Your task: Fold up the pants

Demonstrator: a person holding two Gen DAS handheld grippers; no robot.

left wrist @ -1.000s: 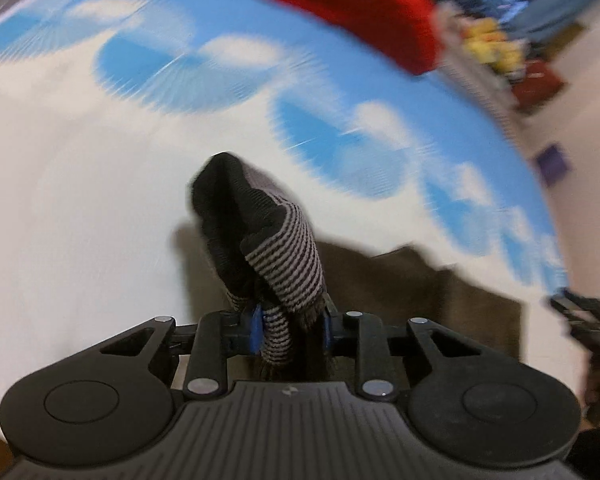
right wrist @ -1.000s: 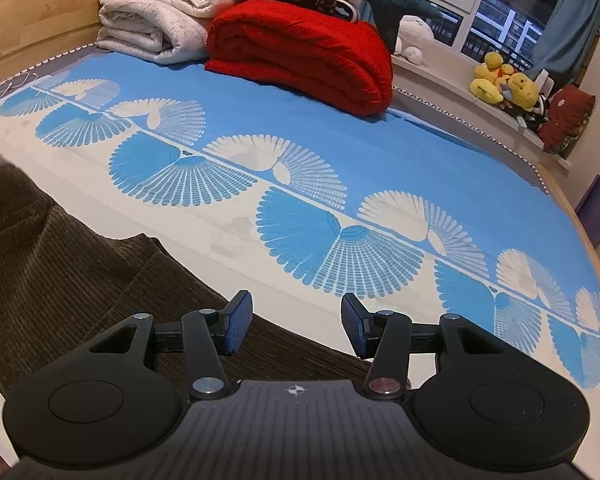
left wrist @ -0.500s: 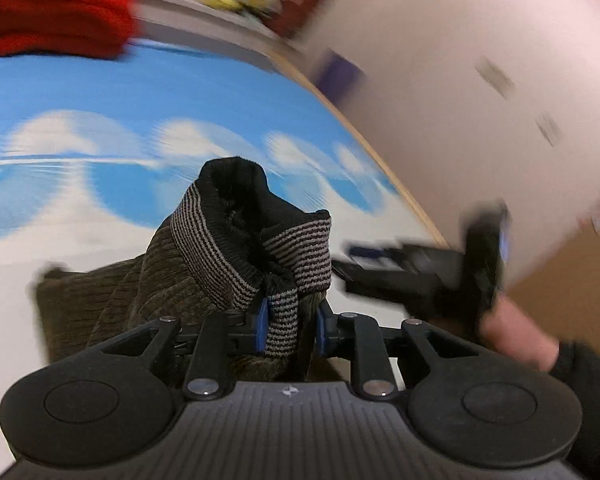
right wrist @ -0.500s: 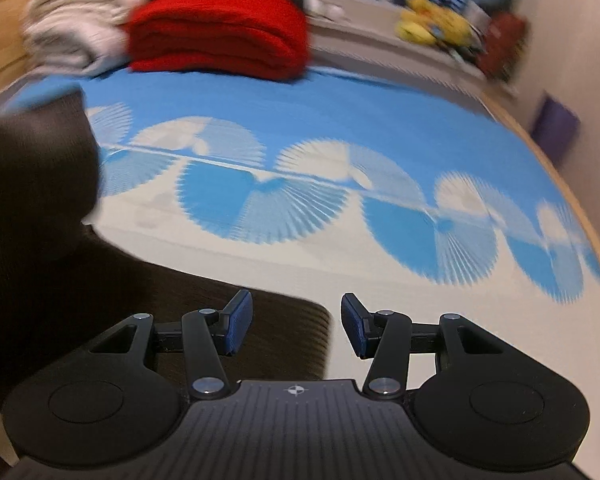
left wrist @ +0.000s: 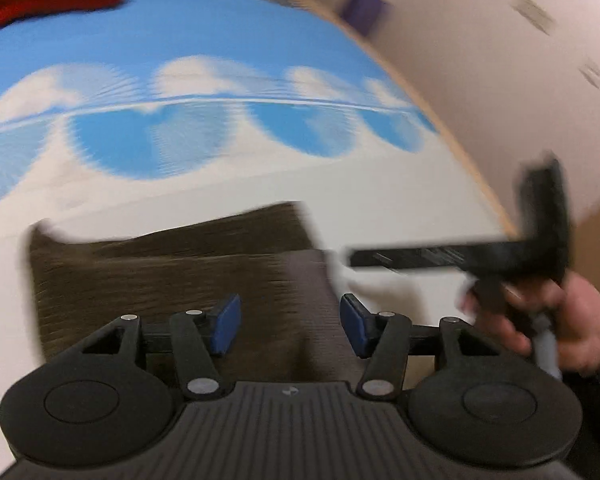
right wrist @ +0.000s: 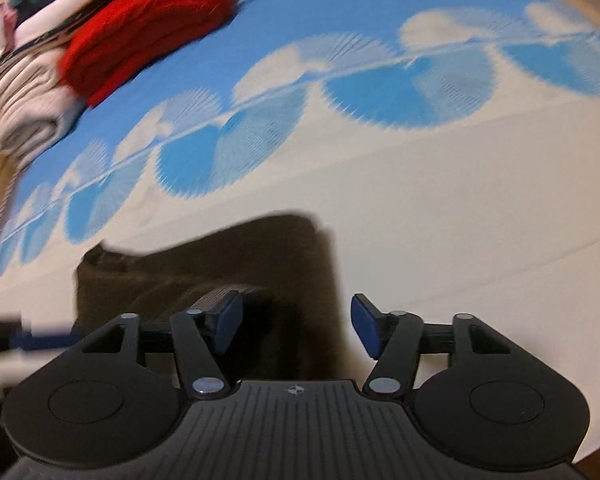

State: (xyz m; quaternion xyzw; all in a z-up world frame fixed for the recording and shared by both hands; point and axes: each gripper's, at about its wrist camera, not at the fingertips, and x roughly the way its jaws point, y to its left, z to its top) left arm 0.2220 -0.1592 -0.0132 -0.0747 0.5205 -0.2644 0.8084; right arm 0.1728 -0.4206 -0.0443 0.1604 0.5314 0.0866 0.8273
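Both wrist views downward, close over pants [left wrist: 172,280].

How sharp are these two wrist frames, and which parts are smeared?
Left wrist view: bedsheet and pants streaked by motion blur, the other hand-held gripper smeared. Right wrist view: sheet and red blanket blurred, fisheye-curved. Each camera's own gripper stays crisp.

Dark brown pants [left wrist: 172,276] on a white bedspread [left wrist: 380,208] with blue fan shapes; red blanket [right wrist: 148,28].
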